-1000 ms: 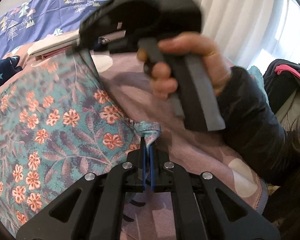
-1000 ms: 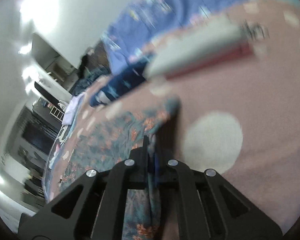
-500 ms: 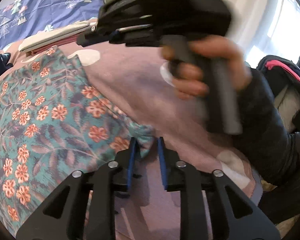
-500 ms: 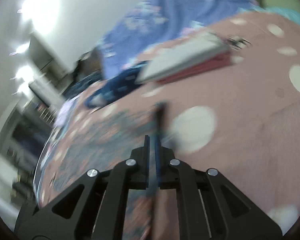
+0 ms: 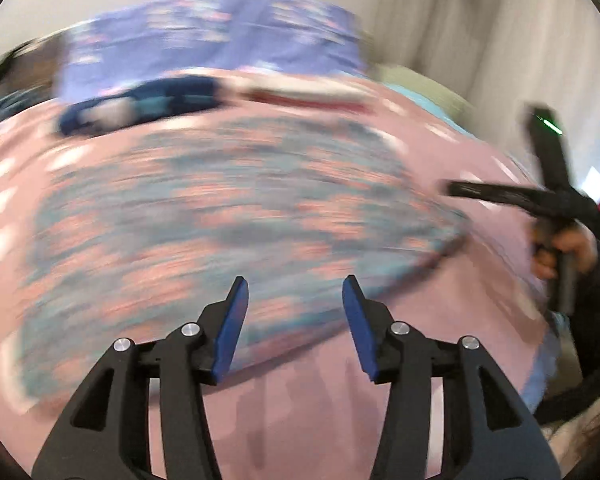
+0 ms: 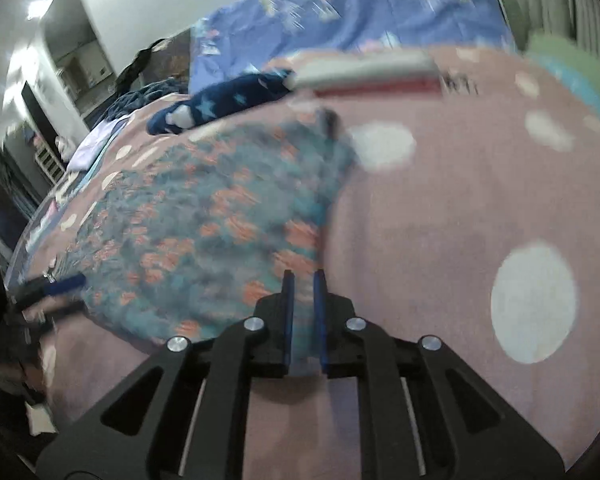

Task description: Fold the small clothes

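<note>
So the teal floral garment (image 6: 204, 220) is lying spread out flat on the pink polka-dot bedspread (image 6: 460, 220), right ahead of both your tongs. Your left gripper (image 5: 296, 320) has just been opening and sits wide now, nothing between its blue pads, cloth edge just past the tips. Your right gripper (image 6: 303, 312) has just been easing open too, only a narrow gap, nothing visibly pinched, garment's near edge beside its tips. Further out there's a navy star-print piece (image 6: 220, 108) and a folded stack (image 6: 364, 74).
</note>
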The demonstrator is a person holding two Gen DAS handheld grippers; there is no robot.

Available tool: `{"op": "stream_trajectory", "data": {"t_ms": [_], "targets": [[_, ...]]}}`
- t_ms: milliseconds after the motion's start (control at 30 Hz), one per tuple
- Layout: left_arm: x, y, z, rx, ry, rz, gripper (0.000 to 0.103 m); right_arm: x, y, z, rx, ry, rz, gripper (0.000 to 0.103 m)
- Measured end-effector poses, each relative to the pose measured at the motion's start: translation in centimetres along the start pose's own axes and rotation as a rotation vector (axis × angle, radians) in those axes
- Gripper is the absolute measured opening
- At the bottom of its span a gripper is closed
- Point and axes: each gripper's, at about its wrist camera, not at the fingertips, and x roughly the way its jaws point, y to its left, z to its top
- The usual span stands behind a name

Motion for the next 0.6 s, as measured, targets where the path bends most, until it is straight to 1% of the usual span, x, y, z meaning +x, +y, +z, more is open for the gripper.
{"op": "stream_trajectory", "data": {"t_ms": [33,67,100,133,200,233,300,333,433,467,533,567,600], "targets": [[-1.8,2.3,-0.7,-0.048,-0.028,0.064,0.054,-0.7,1.2,0.2,-0.051,-0.019,-0.005,0.015],[-3.5,4.4,-1.4,-0.091,-0.056,0.130,0.058,-1.1,3.1,0.4,-0.110,-0.040,-0.007,0.026],[-5.0,6.3,-2.3,-0.133,-0.081,0.183,0.058,-1.4,4.8,0.5,-0.167,-0.059,0.000,0.034],[-6.2,7.7,-2.9,-0.168,-0.098,0.210,0.058,-1.4,7.3,0.6,-0.242,-0.082,0.021,0.046],[-7.7,9.5,-4.0,-0.206,-0.122,0.223,0.058,-1.1,11.3,0.2,-0.359,-0.106,0.096,0.047],[-8.4,10.3,-4.6,-0.219,-0.135,0.222,0.058,-0.2,14.2,-0.4,-0.429,-0.093,0.144,0.047],[-9.2,11.4,-5.7,-0.238,-0.146,0.195,0.058,1.2,17.4,-1.1,-0.486,-0.058,0.182,0.047],[-9.0,11.7,-5.6,-0.246,-0.142,0.174,0.058,2.1,19.5,-1.5,-0.516,-0.033,0.208,0.047],[-8.4,12.4,-6.1,-0.252,-0.114,0.154,0.057,3.6,23.6,-3.1,-0.576,0.009,0.264,0.047],[-8.1,12.7,-6.1,-0.252,-0.109,0.142,0.056,3.5,24.7,-3.9,-0.598,0.017,0.273,0.047],[-7.5,13.6,-6.0,-0.253,-0.095,0.091,0.052,4.0,26.6,-4.9,-0.652,0.031,0.276,0.047],[-7.1,14.0,-5.9,-0.251,-0.089,0.064,0.050,4.1,27.1,-5.4,-0.672,0.037,0.271,0.048],[-6.8,14.4,-5.8,-0.250,-0.085,0.049,0.049,4.2,27.5,-5.8,-0.685,0.044,0.265,0.049]]}}
